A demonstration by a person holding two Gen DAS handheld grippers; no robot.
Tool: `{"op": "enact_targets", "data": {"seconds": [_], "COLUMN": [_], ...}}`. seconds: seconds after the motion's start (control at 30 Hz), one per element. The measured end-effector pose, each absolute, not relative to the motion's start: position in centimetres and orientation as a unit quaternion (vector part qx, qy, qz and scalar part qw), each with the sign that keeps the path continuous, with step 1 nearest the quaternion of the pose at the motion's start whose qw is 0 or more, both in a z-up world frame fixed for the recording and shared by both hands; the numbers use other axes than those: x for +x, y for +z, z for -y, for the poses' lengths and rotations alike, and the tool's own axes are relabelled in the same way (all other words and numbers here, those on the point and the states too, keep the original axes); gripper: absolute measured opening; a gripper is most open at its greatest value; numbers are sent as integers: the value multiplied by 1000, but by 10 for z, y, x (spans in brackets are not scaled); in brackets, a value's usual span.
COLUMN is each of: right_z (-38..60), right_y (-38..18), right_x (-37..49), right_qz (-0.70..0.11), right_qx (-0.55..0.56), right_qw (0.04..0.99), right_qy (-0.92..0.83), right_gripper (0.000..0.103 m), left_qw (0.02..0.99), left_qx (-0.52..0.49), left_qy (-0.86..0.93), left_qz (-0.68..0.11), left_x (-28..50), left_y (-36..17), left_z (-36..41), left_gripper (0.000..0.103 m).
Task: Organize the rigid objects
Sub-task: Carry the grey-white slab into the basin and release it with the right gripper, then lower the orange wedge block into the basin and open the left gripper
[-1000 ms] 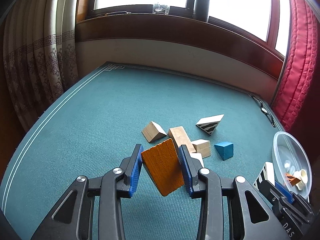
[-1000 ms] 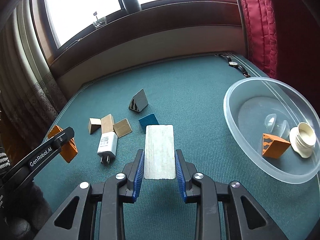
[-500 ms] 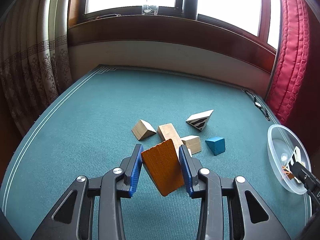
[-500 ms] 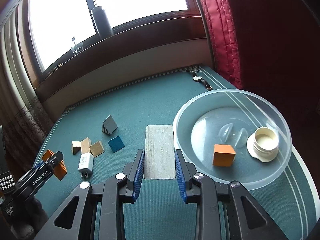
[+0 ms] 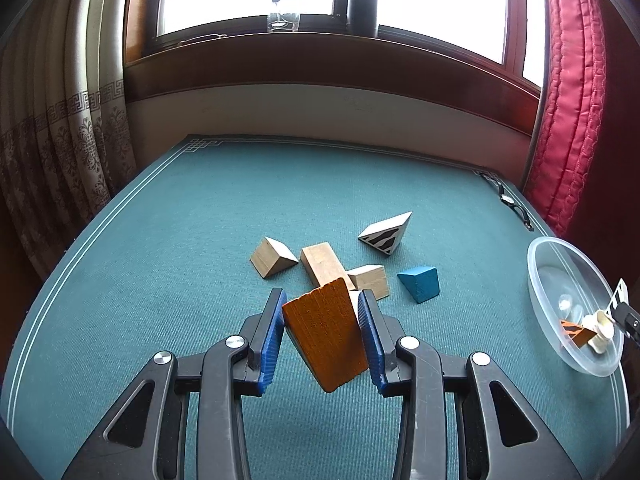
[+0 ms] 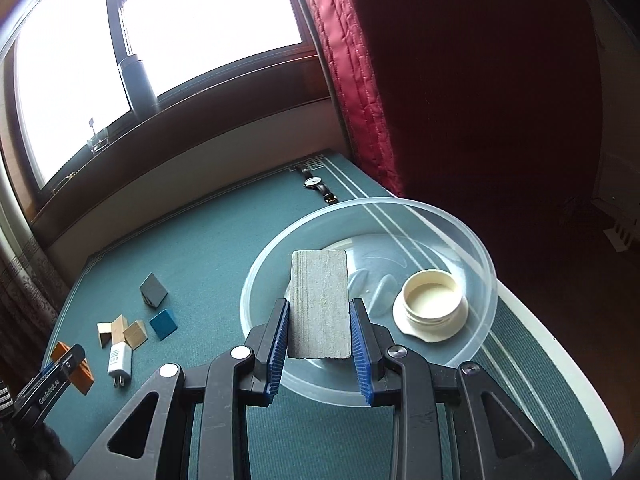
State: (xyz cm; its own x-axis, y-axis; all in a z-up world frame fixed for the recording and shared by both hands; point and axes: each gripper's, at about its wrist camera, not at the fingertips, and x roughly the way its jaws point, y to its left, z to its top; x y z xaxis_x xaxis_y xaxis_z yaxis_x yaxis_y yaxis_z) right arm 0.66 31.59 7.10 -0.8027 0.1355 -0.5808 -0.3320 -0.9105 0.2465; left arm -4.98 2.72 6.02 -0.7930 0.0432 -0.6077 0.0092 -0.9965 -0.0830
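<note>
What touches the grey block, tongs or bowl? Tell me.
Touching the tongs only. The right wrist view shows the right tongs clamping the grey block on both sides. Whether it touches the bowl below: cannot tell.

The white charger is almost wholly hidden in the left wrist view behind the orange block. In the right wrist view, part of the clear bowl floor is covered by the grey block, and the orange patterned block cannot be seen there. The right gripper is cut off by the left view's edge. The watch dial is too small to be read.
</note>
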Motion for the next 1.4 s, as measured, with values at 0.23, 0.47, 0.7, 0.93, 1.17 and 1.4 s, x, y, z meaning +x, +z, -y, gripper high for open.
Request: {"op": "enact_targets", "data": {"seconds": [0.23, 0.47, 0.7, 0.93, 1.17, 1.4], "right_z": [-332, -330, -329, -337, -345, -355], "right_y": [65, 63, 62, 53, 54, 50], "right_x": [11, 16, 22, 28, 35, 44], "right_qz": [-180, -161, -124, -120, -103, -97], "right_qx": [-279, -280, -278, -283, -279, -277], "right_qw": [160, 166, 172, 176, 175, 174], "right_qy": [930, 932, 937, 935, 939, 940], "right_gripper": [54, 54, 56, 57, 63, 72], "left_qw": [11, 15, 31, 49, 68, 92], "left_qx": [-321, -319, -321, -329, -331, -330], "left_qy": [946, 948, 947, 943, 940, 938], "left_qz": [32, 17, -3, -19, -35, -55], "left_x": [-49, -46, -42, -40, -37, -37], "left_y": [59, 59, 60, 60, 63, 67], "left_z": [-32, -40, -58, -79, -106, -139], "left_gripper": [38, 38, 38, 38, 38, 38]}}
